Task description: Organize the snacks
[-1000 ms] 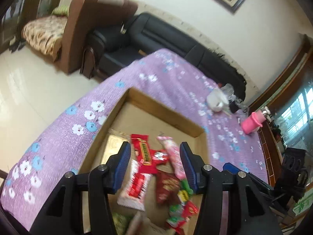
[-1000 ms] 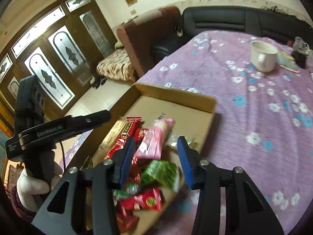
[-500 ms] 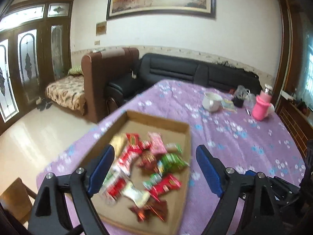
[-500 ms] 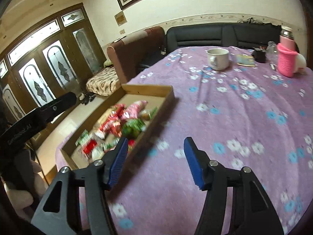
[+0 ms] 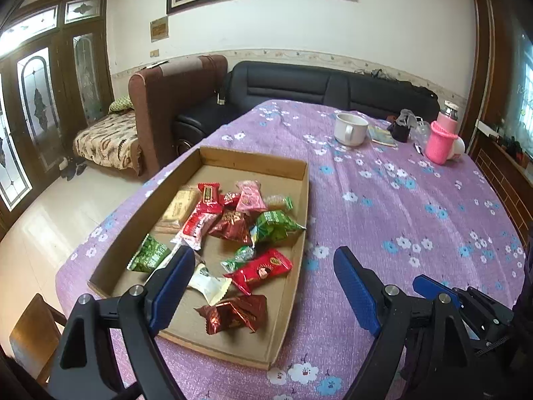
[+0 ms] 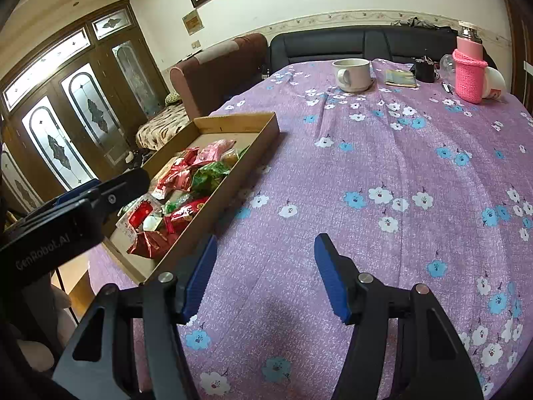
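The snacks all lie heaped in the shallow cardboard tray, which sits on the purple flowered surface near its left edge. The tray's long axis runs away from the person, toward the sofa, and the packets crowd its near two thirds while the far end is bare cardboard.

The left gripper hangs above the tray's near end, jaws spread wide with nothing between them. Just ahead of it and below lie a red packet, a white one and a dark foil one; the white packet is partly hidden by the left jaw. The red packet lies slantwise, its long axis running from near left to far right, so I judge the jaws would need a slight turn to close across its narrow width.

The right gripper is over bare cloth to the right of the tray, jaws likewise spread and holding nothing. From there the tray lies ahead and off to the left, and its near right wall stands between the jaws and the packets.

So the left gripper is plainly the nearer one, already over the pile; the right would have to cross over the wall to reach anything. A mug and a pink bottle stand well apart at the far end.
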{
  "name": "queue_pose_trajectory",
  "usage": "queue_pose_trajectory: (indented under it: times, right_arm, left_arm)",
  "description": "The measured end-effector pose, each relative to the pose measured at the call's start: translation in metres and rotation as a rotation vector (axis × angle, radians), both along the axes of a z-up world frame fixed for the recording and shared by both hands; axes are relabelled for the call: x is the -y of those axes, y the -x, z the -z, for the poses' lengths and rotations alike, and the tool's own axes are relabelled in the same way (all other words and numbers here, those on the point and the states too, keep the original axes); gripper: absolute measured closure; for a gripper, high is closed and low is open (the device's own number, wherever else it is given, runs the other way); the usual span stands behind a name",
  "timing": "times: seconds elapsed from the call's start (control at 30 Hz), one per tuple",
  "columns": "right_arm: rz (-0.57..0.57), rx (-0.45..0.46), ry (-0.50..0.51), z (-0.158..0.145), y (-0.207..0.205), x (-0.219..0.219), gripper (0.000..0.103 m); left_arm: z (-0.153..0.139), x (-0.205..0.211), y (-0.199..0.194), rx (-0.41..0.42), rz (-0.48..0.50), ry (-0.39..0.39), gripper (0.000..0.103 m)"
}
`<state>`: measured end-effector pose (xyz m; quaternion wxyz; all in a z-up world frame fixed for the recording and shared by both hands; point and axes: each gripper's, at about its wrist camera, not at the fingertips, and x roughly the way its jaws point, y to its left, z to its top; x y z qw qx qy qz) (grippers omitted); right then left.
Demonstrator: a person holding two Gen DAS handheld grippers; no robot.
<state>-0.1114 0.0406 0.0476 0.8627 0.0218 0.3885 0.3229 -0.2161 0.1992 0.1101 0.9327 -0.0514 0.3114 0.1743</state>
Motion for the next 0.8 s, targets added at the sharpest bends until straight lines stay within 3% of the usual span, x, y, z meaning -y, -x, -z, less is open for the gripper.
queue_pose_trajectory:
  times: [0.43,0.6,0.7,0.8]
  right_arm:
    - [-0.018,-0.013,0.041,0.006,0.005,-0.015,0.040]
    - [-0.024,-0.014,0.051,0.008,0.006,-0.020,0.039]
    - [-0.027,-0.015,0.053,0.008,0.008,-0.021,0.039]
    - [-0.033,-0.009,0.052,0.007,0.011,-0.023,0.039]
  left_arm:
    - [0.013,-0.005,-0.001,-0.040,0.000,0.027,0.018]
    - [0.010,-0.007,0.002,-0.020,-0.021,-0.004,0.018]
    - [0.001,-0.006,0.011,0.043,-0.052,-0.047,0.018]
    - [-0.016,0.001,0.032,0.174,-0.106,-0.124,0.018]
